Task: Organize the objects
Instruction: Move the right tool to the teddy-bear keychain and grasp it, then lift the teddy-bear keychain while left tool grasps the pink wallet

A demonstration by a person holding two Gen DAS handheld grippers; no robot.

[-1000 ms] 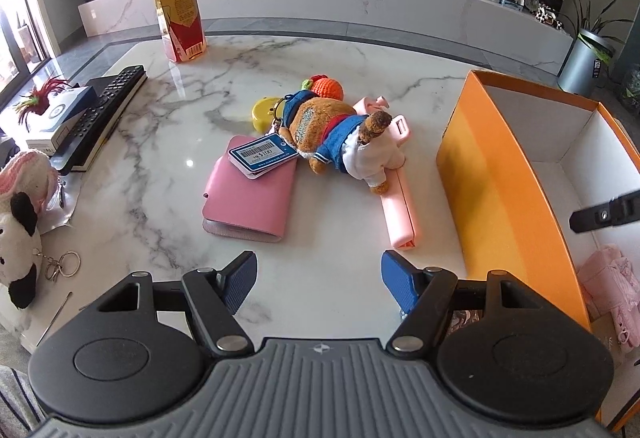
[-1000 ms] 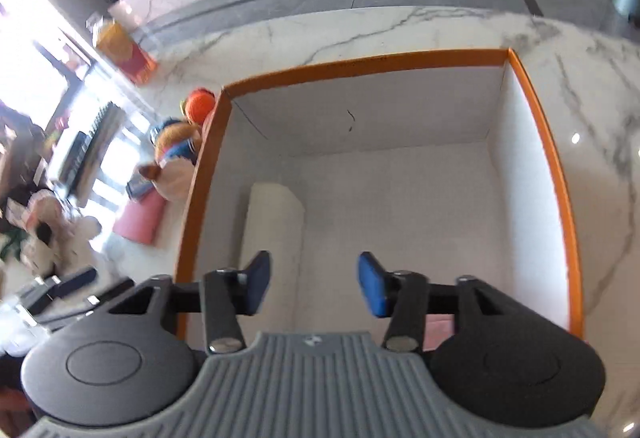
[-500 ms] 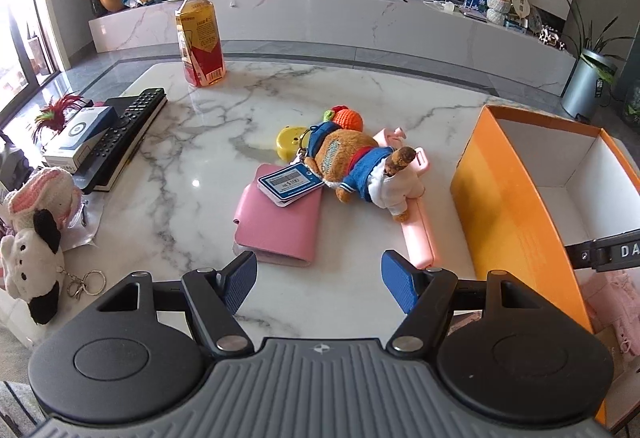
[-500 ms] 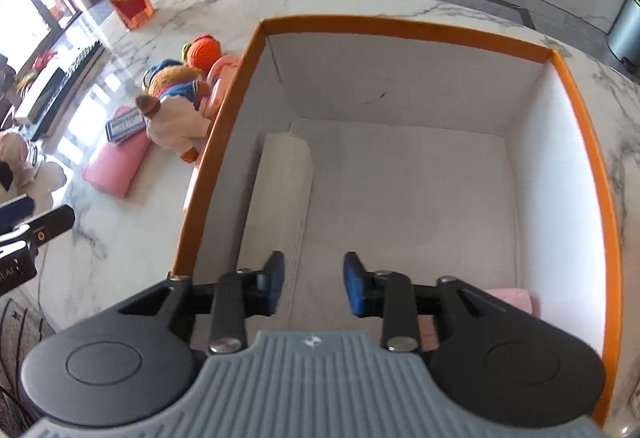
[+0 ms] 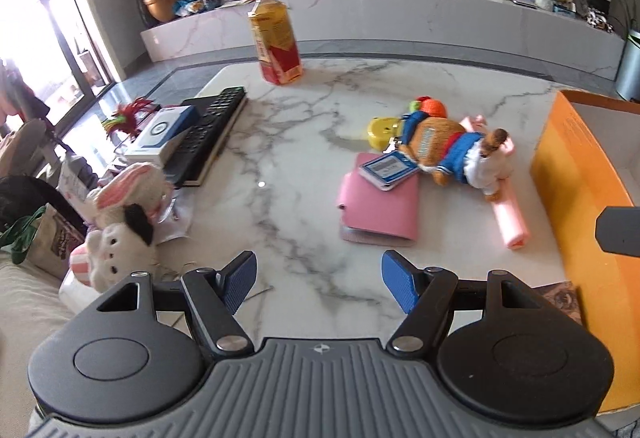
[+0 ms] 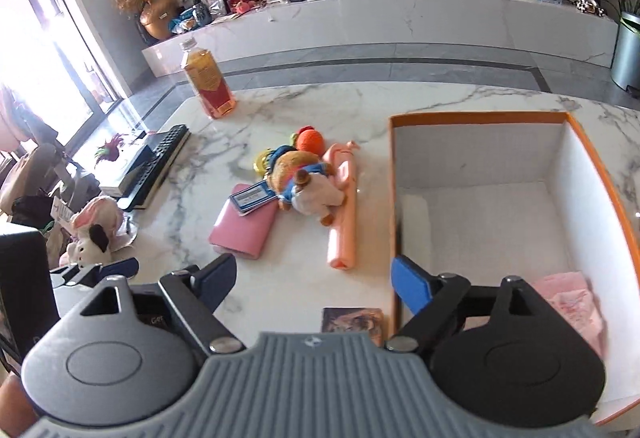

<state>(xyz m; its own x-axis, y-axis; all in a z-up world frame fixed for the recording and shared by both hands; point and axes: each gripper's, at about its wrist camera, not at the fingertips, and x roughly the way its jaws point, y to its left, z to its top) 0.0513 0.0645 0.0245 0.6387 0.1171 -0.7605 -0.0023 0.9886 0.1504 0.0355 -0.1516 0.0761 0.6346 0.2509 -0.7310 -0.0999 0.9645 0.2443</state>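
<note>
We list one white marble table (image 5: 304,141) with grey veining. On it we count: an orange box (image 6: 600,173), open-topped with white inner walls, at the right; a pink wallet (image 5: 380,209) lying flat near the middle; a pink tube (image 5: 510,215) just beside the box; a small yellow round item (image 5: 380,127) behind the wallet; a bottle (image 5: 276,41) of amber drink standing upright at the far edge; a black remote (image 5: 208,135) at the left, beside a white and blue carton (image 5: 160,133); a small picture card (image 6: 352,320) at the near edge, just beside the box.
</note>
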